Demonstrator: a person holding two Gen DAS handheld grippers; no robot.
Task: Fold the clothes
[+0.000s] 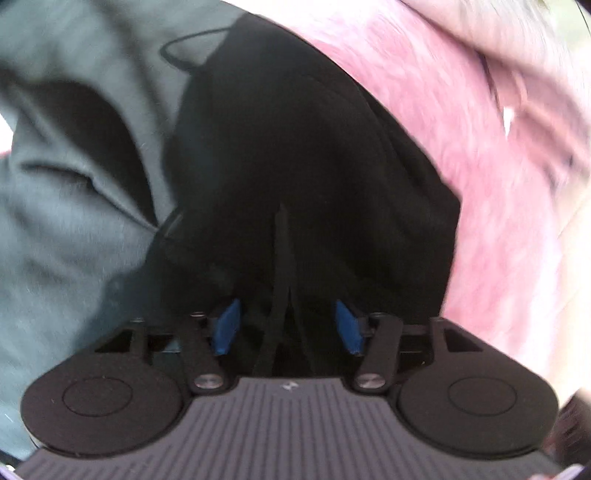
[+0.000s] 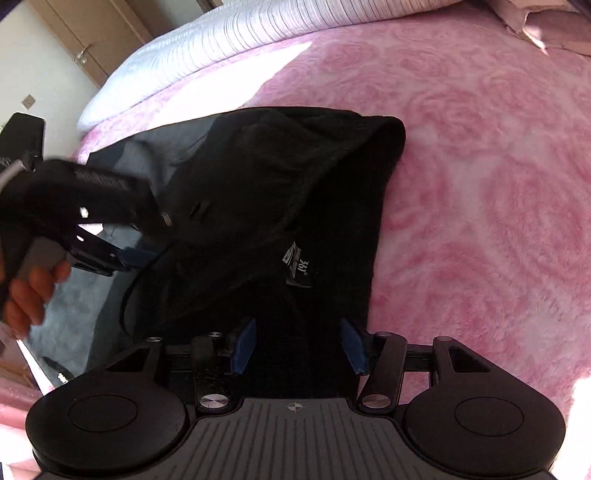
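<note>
A black garment with a white neck label lies bunched on a pink bed cover. Under it on the left lies a grey garment. My right gripper is open, its blue pads either side of the black cloth's near edge. My left gripper is open, with the black garment and its drawstring between the pads. The grey garment fills the left of that view. The left gripper also shows in the right wrist view, at the black garment's left edge.
A white striped quilt lies along the bed's far side. A wooden door and a pale wall stand beyond it. Pink cover spreads to the right of the clothes. A pink pillow lies at the far right.
</note>
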